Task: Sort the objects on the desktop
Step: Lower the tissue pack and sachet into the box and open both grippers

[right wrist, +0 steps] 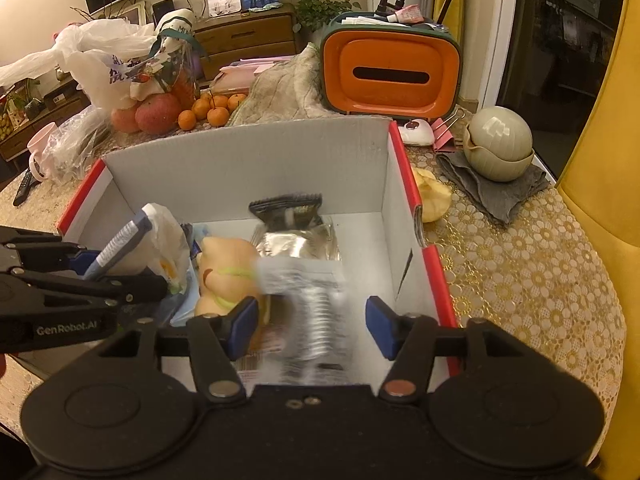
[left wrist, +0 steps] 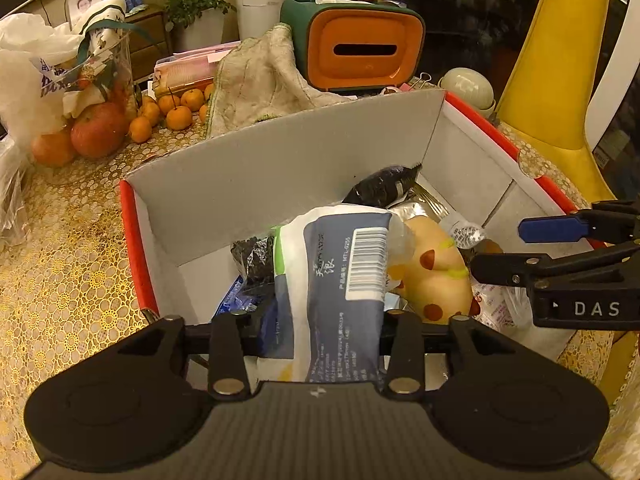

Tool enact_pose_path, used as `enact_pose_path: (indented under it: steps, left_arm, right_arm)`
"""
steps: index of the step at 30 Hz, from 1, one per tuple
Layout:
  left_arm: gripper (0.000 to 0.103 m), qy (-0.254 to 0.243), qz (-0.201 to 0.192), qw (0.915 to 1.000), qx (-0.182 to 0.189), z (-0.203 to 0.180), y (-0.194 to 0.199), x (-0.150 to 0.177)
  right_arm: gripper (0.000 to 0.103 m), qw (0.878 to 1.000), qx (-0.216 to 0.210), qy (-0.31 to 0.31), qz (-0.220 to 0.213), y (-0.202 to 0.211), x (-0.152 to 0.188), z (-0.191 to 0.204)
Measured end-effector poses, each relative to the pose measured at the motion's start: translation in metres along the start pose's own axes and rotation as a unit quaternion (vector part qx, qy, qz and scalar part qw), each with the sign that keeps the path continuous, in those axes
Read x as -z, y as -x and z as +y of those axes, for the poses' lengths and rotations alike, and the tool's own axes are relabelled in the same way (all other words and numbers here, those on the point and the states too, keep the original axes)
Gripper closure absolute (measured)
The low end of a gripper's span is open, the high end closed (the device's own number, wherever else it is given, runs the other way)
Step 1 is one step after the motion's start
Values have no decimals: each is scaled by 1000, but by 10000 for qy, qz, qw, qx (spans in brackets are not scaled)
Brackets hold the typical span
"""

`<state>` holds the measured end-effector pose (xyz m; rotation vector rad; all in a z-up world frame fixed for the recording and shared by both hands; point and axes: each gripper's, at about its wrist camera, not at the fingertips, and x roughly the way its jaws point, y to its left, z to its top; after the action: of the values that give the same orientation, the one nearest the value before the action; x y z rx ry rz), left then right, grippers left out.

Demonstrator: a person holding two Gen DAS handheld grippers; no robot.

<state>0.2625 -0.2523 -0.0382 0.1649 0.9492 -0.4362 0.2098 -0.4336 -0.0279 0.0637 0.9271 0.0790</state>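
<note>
packet (left wrist: 332,280) between left gripper (left wrist: 316,320) jaws, box (left wrist: 280,168)

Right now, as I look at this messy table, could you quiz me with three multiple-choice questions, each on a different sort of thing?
1. Where is the pizza-patterned soft toy?
A. on the grey cloth
B. inside the cardboard box
C. on top of the tissue box

2. What colour is the front of the tissue box?
A. orange
B. purple
C. white

3. How does the top bowl sit?
A. upright beside the other
B. on its side on the floor
C. upside down on the lower bowl

Answers:
1. B, as it lies among the packets between the box's walls.
2. A, as the panel around the slot is orange.
3. C, as its rounded bottom faces up like a dome.
</note>
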Motion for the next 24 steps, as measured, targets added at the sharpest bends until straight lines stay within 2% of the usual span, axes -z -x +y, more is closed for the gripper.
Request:
enact_pose_path:
  steps: [3,5,7,15,24]
  left_arm:
    - [52,-39,10,10000,36,-2,0,0]
    - [42,11,-31,10000,43,-2,3,1]
    - [38,31,-57,10000,50,-4,5,1]
    - [37,127,9,9999,5,-3,22,6]
    - [36,98,-276,9996,-43,-6,63,15]
  right_arm:
    - [39,10000,16,-58,16,1,0,-1]
    - [39,10000,12,-81,27,2,1,-2]
    - [39,9999,14,-106,28,3,1,-3]
    - [39,9999,-26,-144,-42,19,3,-2]
    - [39,9996,-122,-19,-270,53,7,13]
